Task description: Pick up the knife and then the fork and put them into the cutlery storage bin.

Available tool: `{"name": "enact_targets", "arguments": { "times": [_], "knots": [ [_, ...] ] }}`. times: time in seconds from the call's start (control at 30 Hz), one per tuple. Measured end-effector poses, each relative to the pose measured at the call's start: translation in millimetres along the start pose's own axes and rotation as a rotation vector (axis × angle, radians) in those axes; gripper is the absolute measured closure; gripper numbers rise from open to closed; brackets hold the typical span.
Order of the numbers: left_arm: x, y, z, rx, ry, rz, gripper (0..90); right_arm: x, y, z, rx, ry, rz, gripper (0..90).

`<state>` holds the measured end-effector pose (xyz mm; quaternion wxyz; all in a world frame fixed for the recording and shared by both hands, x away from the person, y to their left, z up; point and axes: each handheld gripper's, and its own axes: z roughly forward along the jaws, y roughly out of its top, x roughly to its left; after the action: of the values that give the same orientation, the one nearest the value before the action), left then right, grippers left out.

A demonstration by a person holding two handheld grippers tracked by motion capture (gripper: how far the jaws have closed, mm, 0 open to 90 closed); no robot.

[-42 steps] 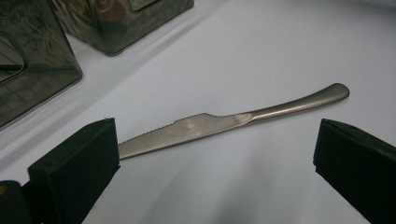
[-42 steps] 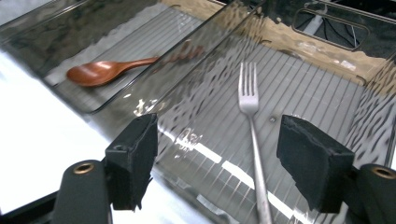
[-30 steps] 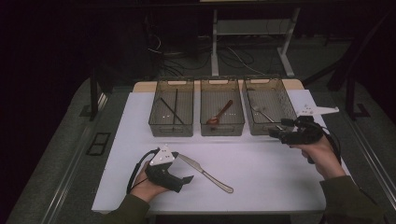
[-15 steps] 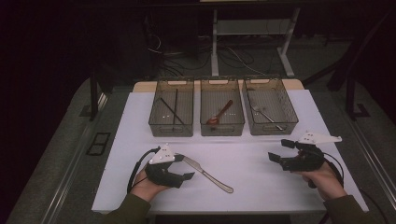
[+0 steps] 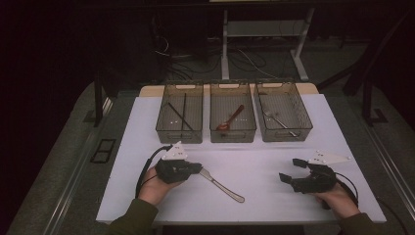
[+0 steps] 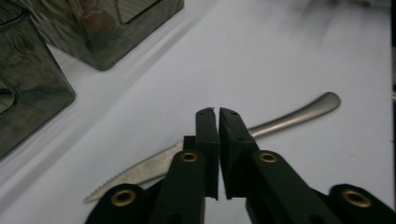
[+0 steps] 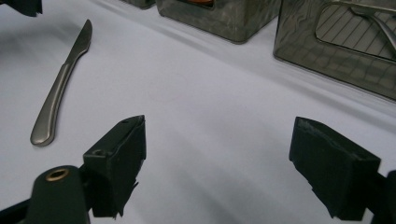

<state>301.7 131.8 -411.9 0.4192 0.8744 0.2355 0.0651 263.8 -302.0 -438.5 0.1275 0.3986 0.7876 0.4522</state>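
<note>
My left gripper (image 6: 218, 112) has just been closing, and its jaws now stand together where the table knife's (image 6: 289, 119) blade meets the handle. The knife lies flat on the white table (image 5: 264, 205), in front of the three bins. I see no steel between the pads (it seems to pass beneath them). I'd lift only a little and check that the knife comes up; if not, reopen, go lower and pinch its edges. My right gripper (image 5: 289, 170) hangs wide apart and empty, well clear.
</note>
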Motion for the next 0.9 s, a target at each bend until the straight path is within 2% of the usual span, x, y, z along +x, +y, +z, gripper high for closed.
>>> {"name": "enact_targets", "arguments": {
  "times": [0.1, 0.17, 0.3, 0.5, 0.67, 0.77, 0.87, 0.9],
  "knots": [
    [6.4, 4.7, 12.0, 0.032, 0.001, 0.001, 88.5, -0.2, 0.9, 0.1, -0.004, -0.003, 0.005, 18.0],
    [11.0, 7.0, 21.0, 0.07, 0.012, 0.009, 88.5, 0.3, 0.5, 0.6, 0.002, -0.004, 0.004, 18.0],
    [17.4, 8.6, 38.5, 0.119, -0.003, 0.017, 88.6, 0.1, 0.0, 1.7, 0.006, -0.003, -0.001, 18.0],
    [15.5, 10.3, 57.6, 0.177, -0.023, 0.069, 88.6, -1.6, -0.5, 1.0, 0.004, -0.007, 0.006, 18.0],
    [13.5, 10.7, 56.6, 0.183, -0.015, 0.092, 88.7, -2.1, -0.3, 0.7, 0.003, -0.007, 0.005, 18.0],
    [11.1, 10.4, 54.8, 0.201, -0.016, 0.083, 88.8, -1.6, -0.5, 0.9, 0.006, -0.008, 0.003, 18.0],
    [11.4, 10.4, 52.2, 0.222, -0.02, 0.106, 88.8, -1.7, -0.5, 0.8, 0.006, -0.008, 0.002, 18.0],
    [9.9, 9.8, 51.3, 0.226, -0.02, 0.096, 88.8, -1.8, -0.5, 0.8, 0.006, -0.009, 0.002, 18.0]
  ]
}}
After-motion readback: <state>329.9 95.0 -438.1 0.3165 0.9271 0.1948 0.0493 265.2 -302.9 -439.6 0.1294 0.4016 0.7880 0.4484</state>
